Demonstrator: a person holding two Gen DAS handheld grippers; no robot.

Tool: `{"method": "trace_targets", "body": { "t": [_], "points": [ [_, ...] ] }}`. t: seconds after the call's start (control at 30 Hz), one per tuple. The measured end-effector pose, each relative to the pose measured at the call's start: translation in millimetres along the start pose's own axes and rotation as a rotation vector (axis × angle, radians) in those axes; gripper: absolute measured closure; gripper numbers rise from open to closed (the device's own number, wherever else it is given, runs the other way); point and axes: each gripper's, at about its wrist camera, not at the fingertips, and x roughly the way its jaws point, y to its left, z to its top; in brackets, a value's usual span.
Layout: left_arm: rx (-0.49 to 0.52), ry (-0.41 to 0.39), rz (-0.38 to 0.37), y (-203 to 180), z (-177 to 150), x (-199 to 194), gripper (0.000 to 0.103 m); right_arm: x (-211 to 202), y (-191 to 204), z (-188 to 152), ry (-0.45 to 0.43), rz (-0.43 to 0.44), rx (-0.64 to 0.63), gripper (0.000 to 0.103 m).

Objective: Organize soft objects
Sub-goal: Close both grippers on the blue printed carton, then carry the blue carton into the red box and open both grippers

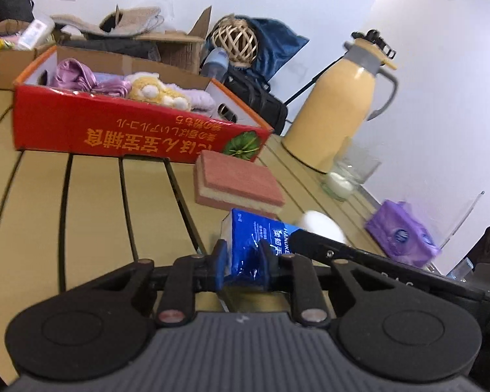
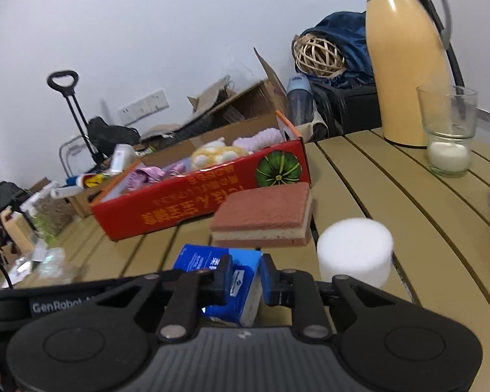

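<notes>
While the red cardboard box already holds plush and purple cloth, I have both grippers, left gripper and right gripper, clamped on the blue tissue pack above the tabletop; pink sponge and white foam cylinder remain.

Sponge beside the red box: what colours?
Pink-red sponge with a cream middle layer; right wrist view shows it best.
</notes>
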Motion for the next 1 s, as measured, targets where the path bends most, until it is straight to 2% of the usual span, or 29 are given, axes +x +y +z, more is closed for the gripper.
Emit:
{"method": "trace_targets", "body": {
  "t": [0.13, 0.23, 0.33, 0.47, 0.6, 0.77, 0.87, 1.0],
  "points": [
    [0.044, -0.07, 0.014, -25, -10, -39, 0.082, -37, 11, -8, -0.036, 0.015, -0.007, 0.086],
    [0.032, -0.106, 0.002, -34, -8, -54, 0.082, -59, 18, -6, -0.075, 0.031, -0.014, 0.086],
    [0.002, -0.131, -0.005, -34, 7, -56, 0.082, -68, 23, 6, -0.107, 0.042, -0.042, 0.086],
    [-0.048, -0.137, -0.021, -23, 45, -39, 0.082, -58, 26, 40, -0.143, 0.068, -0.068, 0.086],
    [-0.097, -0.154, -0.018, -6, 97, -2, 0.082, -23, 22, 94, -0.148, 0.097, -0.072, 0.086],
    [-0.158, -0.097, -0.015, 24, 156, 70, 0.082, 57, 6, 163, -0.096, 0.084, -0.068, 0.086],
    [-0.217, -0.048, -0.015, 46, 180, 120, 0.083, 107, -8, 188, -0.064, 0.058, -0.054, 0.086],
    [-0.244, 0.036, -0.002, 67, 190, 173, 0.083, 171, -24, 203, -0.003, -0.014, -0.076, 0.086]
  ]
}}
